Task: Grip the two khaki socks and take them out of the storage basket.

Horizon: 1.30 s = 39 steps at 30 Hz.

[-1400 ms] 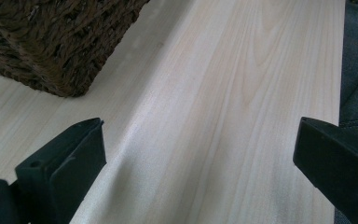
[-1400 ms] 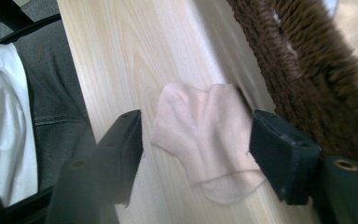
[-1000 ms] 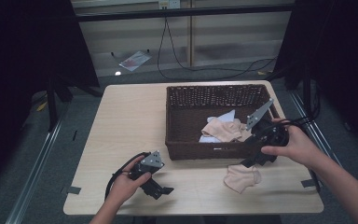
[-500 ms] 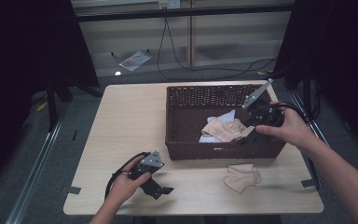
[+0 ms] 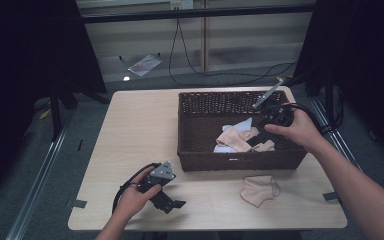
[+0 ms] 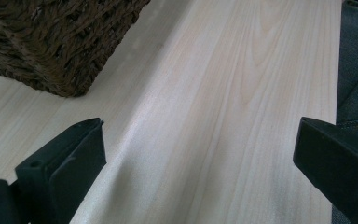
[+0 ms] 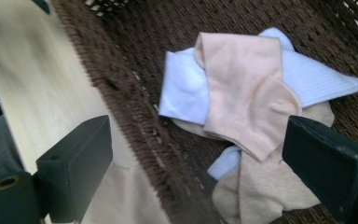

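- Two grippers on the go here, one in each of the person's hands, and both have their jaws spread wide with nothing between them.
- Nearest the person, the left gripper (image 5: pixel 172 204) sits low on the front-left part of the table (image 5: pixel 140 130), held by the left hand (image 5: pixel 132 197). In the left gripper view its jaws frame bare pale wood, with a corner of the basket (image 6: pixel 60 42) up at the top left.
- Just past the front edge on the right side, a lone beige sock (image 5: pixel 258 190) lies crumpled on the table, close in front of the basket but outside it.
- Further back, the dark wicker basket (image 5: pixel 200 150) takes up the right-middle of the table. Inside it is a loose pile: a peach sock (image 7: pixel 242 93) draped over a white sock (image 7: pixel 186 84), with more beige fabric underneath.
- The right gripper (image 5: pixel 257 142) hangs over the basket's right side, held by the right hand (image 5: pixel 295 131), jaws pointing down at the pile without touching it. One jaw is outside the front wall, the other over the socks.
- Beyond the table, cables trail across the floor.
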Available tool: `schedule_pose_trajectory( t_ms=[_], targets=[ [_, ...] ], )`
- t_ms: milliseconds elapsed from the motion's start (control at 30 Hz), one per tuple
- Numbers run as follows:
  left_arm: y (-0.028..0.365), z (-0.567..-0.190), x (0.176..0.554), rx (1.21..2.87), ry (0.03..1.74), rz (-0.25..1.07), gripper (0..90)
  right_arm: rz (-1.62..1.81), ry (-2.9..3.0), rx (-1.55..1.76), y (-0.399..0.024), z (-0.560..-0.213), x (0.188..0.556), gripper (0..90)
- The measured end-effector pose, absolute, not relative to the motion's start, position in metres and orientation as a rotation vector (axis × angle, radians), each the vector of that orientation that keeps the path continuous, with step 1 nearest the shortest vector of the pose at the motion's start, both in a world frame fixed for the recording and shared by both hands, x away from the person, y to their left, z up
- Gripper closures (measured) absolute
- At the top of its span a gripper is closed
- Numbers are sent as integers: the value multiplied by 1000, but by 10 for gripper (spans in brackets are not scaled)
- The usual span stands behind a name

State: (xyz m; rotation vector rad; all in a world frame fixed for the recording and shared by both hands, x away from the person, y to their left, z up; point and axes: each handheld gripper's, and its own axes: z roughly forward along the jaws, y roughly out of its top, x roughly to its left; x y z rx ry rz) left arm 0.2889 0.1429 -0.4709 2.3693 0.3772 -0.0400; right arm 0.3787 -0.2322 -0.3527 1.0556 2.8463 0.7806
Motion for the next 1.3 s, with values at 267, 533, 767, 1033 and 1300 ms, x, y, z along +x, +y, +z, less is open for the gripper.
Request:
schedule_pose_trajectory(
  t_ms=[267, 533, 767, 1033, 1300],
  targets=[
    [144, -470, 290, 2377, 364, -42, 20, 726, 2838, 1108, -229, -373, 397, 96],
    [144, -469, 289, 2382, 371, -41, 20, 690, 2826, 1145, -223, -392, 412, 120],
    [144, -470, 289, 2374, 366, -44, 20, 620, 2848, 1153, -215, -408, 422, 136],
    [144, -471, 290, 2382, 352, -42, 20, 609, 2828, 1140, -210, -422, 431, 217],
    [144, -472, 290, 2370, 366, -50, 20, 583, 2807, 1110, -202, -427, 436, 296]
  ],
)
